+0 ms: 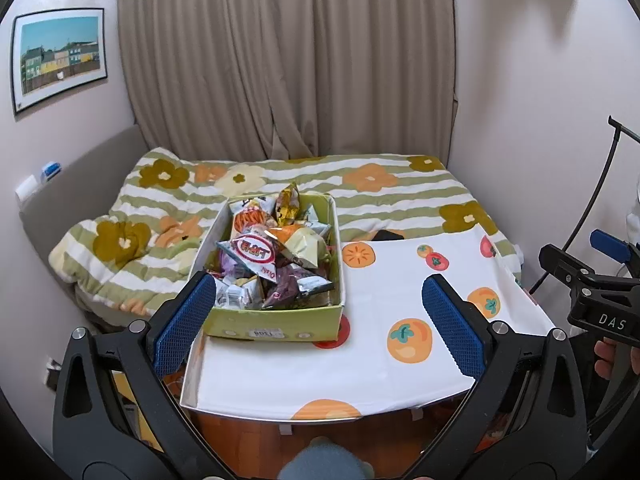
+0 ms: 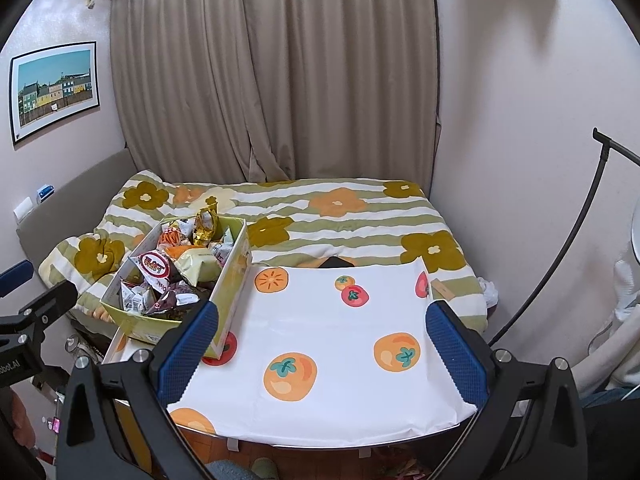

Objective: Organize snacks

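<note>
A yellow-green cardboard box (image 1: 280,322) heaped with snack packets (image 1: 272,256) stands on the left part of a small table with a white persimmon-print cloth (image 1: 384,368). It also shows at the left in the right wrist view (image 2: 228,280), with the packets (image 2: 176,268) piled inside. My left gripper (image 1: 320,320) is open and empty, held above the table's near edge, its left finger just in front of the box. My right gripper (image 2: 322,354) is open and empty above the bare cloth (image 2: 340,352), to the right of the box.
A bed with a striped flower quilt (image 1: 380,196) lies behind the table, curtains (image 1: 288,60) beyond. A dark phone-like object (image 2: 336,263) lies at the table's far edge. A black stand with a cable (image 2: 560,260) is at the right wall. Wooden floor (image 1: 360,440) lies below.
</note>
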`<state>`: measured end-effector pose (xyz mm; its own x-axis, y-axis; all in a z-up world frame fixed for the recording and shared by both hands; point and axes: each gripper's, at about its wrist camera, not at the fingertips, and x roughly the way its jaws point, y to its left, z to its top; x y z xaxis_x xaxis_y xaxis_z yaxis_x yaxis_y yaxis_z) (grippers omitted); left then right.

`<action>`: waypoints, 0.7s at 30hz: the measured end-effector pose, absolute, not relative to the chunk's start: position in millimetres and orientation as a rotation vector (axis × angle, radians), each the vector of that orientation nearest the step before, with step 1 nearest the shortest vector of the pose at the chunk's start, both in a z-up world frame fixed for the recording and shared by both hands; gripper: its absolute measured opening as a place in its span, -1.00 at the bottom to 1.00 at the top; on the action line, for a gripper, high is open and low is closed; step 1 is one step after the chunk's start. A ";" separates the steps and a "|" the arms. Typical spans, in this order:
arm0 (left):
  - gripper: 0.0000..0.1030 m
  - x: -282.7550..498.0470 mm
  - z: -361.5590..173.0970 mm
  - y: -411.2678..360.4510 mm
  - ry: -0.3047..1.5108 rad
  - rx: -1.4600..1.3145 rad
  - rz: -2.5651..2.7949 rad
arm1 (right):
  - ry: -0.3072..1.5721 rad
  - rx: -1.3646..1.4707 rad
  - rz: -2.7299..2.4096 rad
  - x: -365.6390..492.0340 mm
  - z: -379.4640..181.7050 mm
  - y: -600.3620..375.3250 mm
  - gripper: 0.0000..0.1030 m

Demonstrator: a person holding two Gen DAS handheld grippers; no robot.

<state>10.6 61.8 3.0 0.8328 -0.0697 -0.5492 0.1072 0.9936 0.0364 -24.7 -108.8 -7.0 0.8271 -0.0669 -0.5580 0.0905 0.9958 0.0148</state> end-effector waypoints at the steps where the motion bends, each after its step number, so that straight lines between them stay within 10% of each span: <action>1: 0.99 9.9 3.5 60.8 0.578 0.066 -0.091 | 0.590 0.041 -0.083 -24.9 -7.6 -109.3 0.99; 21: 0.99 18.5 3.0 60.6 0.552 0.045 -0.064 | 0.573 0.059 -0.105 -17.6 -14.6 -115.2 0.99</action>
<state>18.5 60.6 3.0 0.8496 -0.0484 -0.5252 0.0728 0.9970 0.0259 -17.6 -115.2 -14.6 0.8352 -0.0827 -0.5437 0.1155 0.9930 0.0264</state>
